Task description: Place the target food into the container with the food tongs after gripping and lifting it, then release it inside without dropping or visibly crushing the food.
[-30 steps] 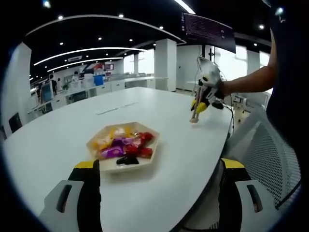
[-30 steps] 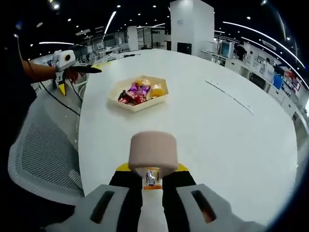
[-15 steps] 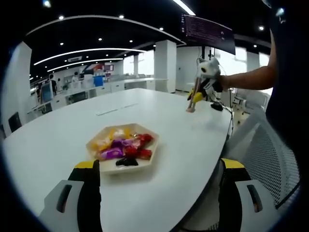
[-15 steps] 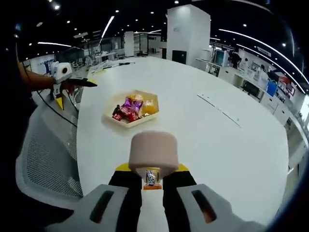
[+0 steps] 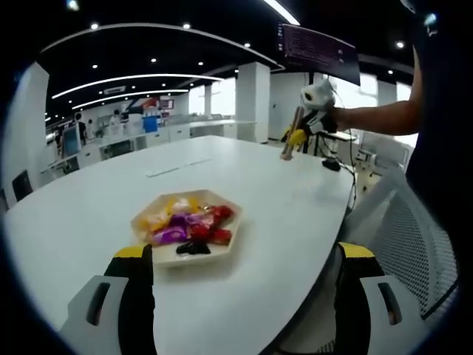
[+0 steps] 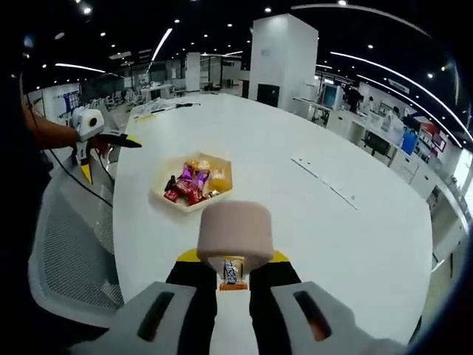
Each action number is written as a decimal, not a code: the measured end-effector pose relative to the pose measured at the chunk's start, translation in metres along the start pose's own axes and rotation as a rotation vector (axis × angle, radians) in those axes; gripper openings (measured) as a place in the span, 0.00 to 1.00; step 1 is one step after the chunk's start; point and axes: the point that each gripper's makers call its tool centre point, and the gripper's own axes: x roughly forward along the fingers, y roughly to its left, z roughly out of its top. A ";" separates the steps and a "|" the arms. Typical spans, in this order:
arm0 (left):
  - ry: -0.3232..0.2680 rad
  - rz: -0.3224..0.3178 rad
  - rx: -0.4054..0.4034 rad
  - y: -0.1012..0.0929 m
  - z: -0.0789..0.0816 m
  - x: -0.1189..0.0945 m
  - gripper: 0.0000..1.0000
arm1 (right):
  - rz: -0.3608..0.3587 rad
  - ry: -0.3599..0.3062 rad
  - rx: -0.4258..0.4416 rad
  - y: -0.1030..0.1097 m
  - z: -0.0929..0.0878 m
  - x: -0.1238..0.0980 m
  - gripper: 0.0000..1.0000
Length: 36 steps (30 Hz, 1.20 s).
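Candies (image 6: 191, 183) are piled in the hexagonal tray (image 6: 168, 198) on the white table (image 6: 318, 222). The right gripper (image 6: 235, 275) is clamped on the beige tongs (image 6: 235, 235), raised well apart; the left gripper (image 5: 240, 292) is held wide open, near the tray. Tongs should be lowered slowly over one candy and closed gently, so nothing is crushed.

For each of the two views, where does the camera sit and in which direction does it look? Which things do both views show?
Left gripper view: rides on the left hand-held gripper, jaws wide apart, looking across the white table at the tray of wrapped sweets; the person's arm holds the right hand-held gripper beyond.
Right gripper view: rides on the right hand-held gripper, shut on beige tongs, facing the tray from the opposite side; the left hand-held gripper is at left.
Shared: table, tray, both grippers.
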 end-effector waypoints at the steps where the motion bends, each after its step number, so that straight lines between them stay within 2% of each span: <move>1: 0.001 -0.001 -0.001 0.000 0.000 0.000 0.99 | -0.002 -0.002 -0.002 0.000 0.001 0.000 0.14; 16: -0.001 0.003 -0.001 0.001 0.000 0.000 0.99 | 0.005 -0.003 0.006 -0.002 0.008 0.008 0.15; 36: 0.003 0.016 0.011 0.003 -0.001 0.000 0.99 | 0.088 -0.057 -0.044 0.022 0.064 0.064 0.15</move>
